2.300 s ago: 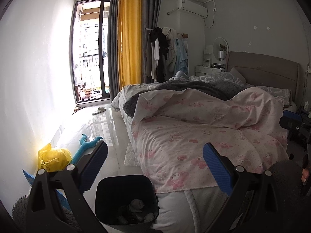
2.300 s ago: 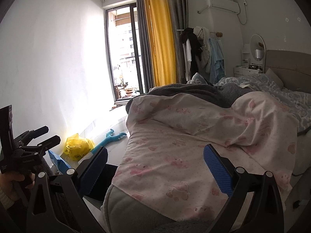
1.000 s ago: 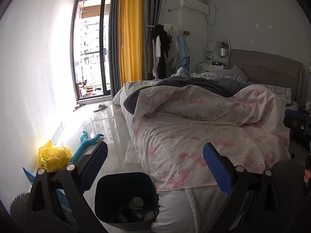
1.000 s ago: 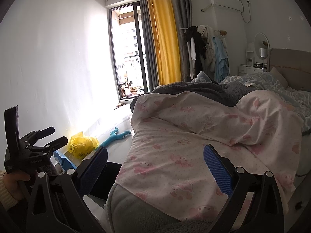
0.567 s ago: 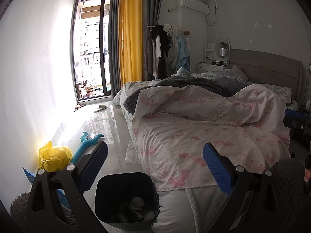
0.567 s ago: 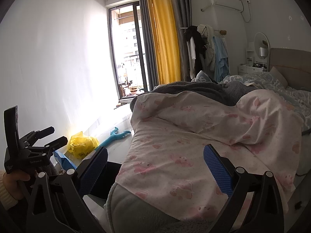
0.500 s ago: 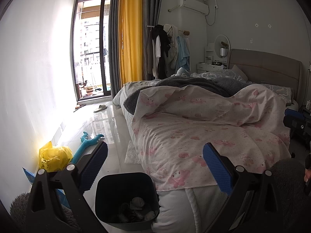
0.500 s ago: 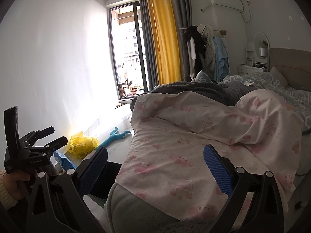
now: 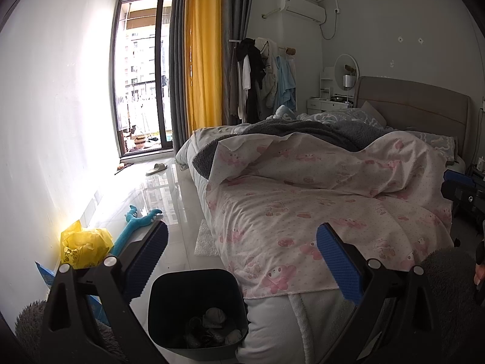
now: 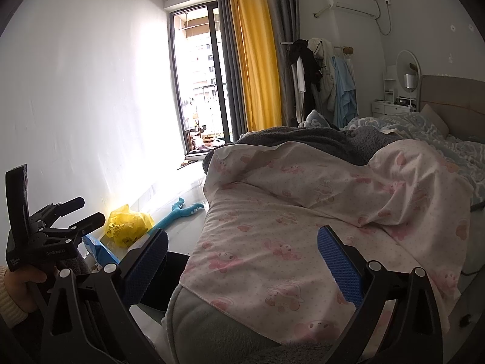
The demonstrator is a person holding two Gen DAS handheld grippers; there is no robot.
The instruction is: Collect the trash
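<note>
Trash bin (image 9: pixel 197 309), one, dark plastic, sits on the floor directly below the left gripper (image 9: pixel 241 261), between its two blue-padded fingers in the left wrist view, touching the foot of the bed (image 9: pixel 303 212). Inside it: a few crumpled pale wads (image 9: pixel 213 315) at the bottom, count unclear, roughly three or four. Left gripper spread wide, nothing between the pads. Right gripper (image 10: pixel 242 261) also spread wide and empty, hovering over the pink printed duvet (image 10: pixel 303 227); the bin shows only as a dark sliver (image 10: pixel 172 273) just behind its left finger. One yellow plastic bag (image 9: pixel 83 244), crumpled, on the floor against the wall ahead-left of the left gripper, contents not visible. Beside the bag one teal plush toy (image 9: pixel 136 224), and one blue-and-white packet (image 10: pixel 97 250) leaning near the wall. One sheet of bubble wrap (image 9: pixel 206 239) on the floor ahead of the bin, just beside the bed. One slipper (image 9: pixel 156 168) far ahead near the balcony door.
</note>
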